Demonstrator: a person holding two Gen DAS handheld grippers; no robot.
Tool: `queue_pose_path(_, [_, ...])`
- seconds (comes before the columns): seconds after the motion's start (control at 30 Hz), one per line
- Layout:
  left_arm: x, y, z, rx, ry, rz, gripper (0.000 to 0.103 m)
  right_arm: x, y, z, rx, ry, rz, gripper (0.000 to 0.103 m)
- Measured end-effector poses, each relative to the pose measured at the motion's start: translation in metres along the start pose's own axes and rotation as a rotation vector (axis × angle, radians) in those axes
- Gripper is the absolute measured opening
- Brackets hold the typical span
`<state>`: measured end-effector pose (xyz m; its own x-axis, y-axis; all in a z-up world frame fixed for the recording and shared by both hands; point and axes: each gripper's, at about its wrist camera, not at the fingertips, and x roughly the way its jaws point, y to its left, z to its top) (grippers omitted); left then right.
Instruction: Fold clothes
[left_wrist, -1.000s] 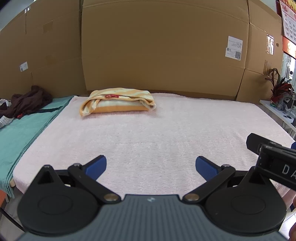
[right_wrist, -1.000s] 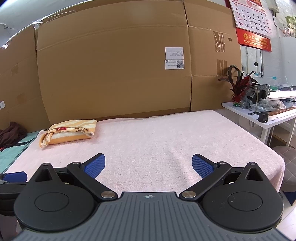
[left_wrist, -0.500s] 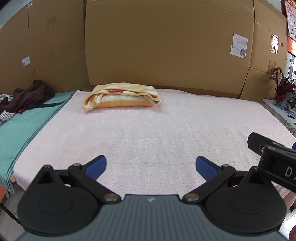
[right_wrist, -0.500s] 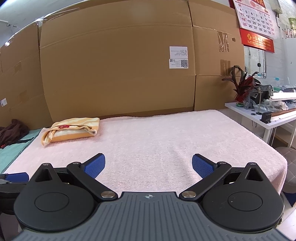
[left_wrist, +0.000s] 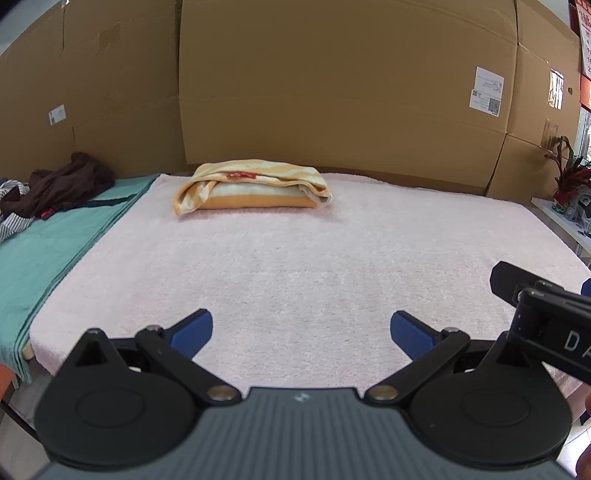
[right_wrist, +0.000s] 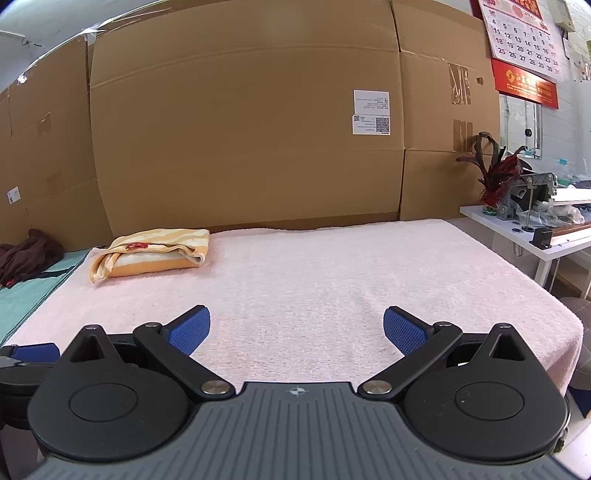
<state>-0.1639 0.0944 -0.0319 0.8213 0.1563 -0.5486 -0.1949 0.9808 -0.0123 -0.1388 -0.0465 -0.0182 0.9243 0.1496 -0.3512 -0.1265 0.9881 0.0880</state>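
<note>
Pink towel-covered bed (left_wrist: 295, 266), cardboard-backed. Striped orange garment (left_wrist: 255, 183): folded bundle, far ahead-left of both finger pairs, likely parked clear of the working middle. Left gripper (left_wrist: 301, 328), right gripper (right_wrist: 297, 326): fingers apart, empty. Dark clothes heap (left_wrist: 55, 184) (unfolded) far left.

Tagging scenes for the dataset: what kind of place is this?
Probably a makeshift workroom, not a home: cardboard sheets wall off a table under a pink towel, and a wall calendar hangs above a cluttered white side table.
</note>
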Motion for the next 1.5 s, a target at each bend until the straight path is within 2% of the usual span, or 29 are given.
queue_pose_path(0.4, [0.008, 0.01, 0.001, -0.006, 0.002, 0.005, 0.102, 0.012, 0.014, 0.005, -0.033, 0.01, 0.013, 0.102])
queue_pose_path(0.83, [0.037, 0.019, 0.009, 0.0, 0.029, 0.053, 0.102, 0.043, 0.031, 0.01, -0.049, 0.047, 0.059, 0.102])
queue_pose_path(1.17, [0.054, 0.032, 0.016, -0.039, 0.042, 0.105, 0.102, 0.068, 0.032, 0.016, -0.04, 0.084, 0.082, 0.102])
queue_pose_path(1.5, [0.066, 0.038, 0.019, -0.044, 0.059, 0.096, 0.102, 0.083, 0.035, 0.02, -0.049, 0.096, 0.089, 0.102])
